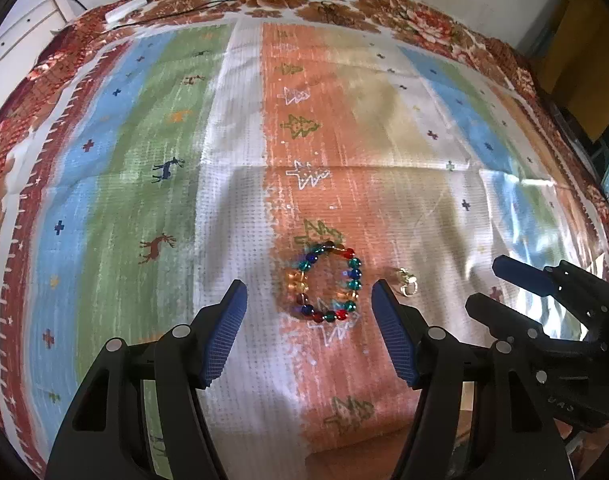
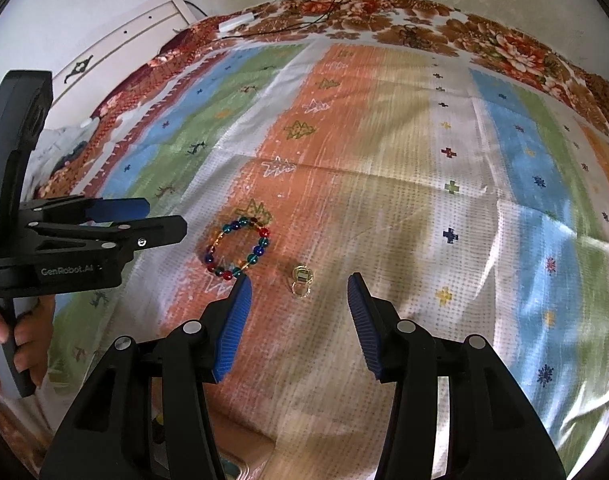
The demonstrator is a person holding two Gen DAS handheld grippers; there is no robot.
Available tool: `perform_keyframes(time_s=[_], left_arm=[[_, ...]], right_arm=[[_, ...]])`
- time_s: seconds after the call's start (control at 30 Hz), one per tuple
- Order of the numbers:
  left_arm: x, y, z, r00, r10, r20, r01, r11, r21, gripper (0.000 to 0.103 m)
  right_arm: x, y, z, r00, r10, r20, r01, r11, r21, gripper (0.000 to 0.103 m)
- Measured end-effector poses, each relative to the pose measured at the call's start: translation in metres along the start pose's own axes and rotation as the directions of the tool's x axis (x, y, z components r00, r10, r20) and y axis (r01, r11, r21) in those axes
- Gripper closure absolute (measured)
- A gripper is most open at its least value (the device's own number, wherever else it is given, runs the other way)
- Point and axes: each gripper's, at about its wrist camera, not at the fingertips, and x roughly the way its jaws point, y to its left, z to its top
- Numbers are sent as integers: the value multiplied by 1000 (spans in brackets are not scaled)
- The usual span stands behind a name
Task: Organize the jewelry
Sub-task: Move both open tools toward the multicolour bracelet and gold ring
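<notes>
A bracelet of coloured glass beads [image 1: 323, 282] lies in a ring on the striped cloth [image 1: 232, 120]. My left gripper [image 1: 308, 292] hangs above it, open, with the bracelet showing between its blue pads and apart from them. Just right of the bracelet lies a small gold earring [image 1: 407, 281]. In the right wrist view the earring [image 2: 302, 280] sits between the tips of my right gripper [image 2: 298, 286], which is open and holds nothing. The bracelet [image 2: 238, 249] lies to its left, with the left gripper [image 2: 160, 218] seen side-on beyond it.
The striped cloth [image 2: 384, 140] covers a bed with a brown floral blanket [image 2: 484, 40]. A white charger and black cables [image 2: 240, 24] lie at the far edge. A white cabinet [image 2: 124, 44] stands at the left. A person's hand [image 2: 20, 332] grips the left handle.
</notes>
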Motion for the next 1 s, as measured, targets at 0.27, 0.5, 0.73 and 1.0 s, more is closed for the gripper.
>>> perform_keyframes(time_s=[0.27,0.5,0.73,1.0], left_arm=[[18,3,7,999,18,-37,-18,1000,11,38],[37,5,11,997,34,-75,-32,999,29,38],[49,6,15,994,40,-101,-35,998,54,38],[59,1,16,992,46,-118,-36,996,84,38]], right_arm=[[17,1,1,999,-7,-41,7,1000,-14,53],[36,3,2,996,-17,-83,14,999,-39,53],[52,6,1,993,-24,-115,17,998,-62,53],[63,9,3,991,-32,-133,21,996,-83,53]])
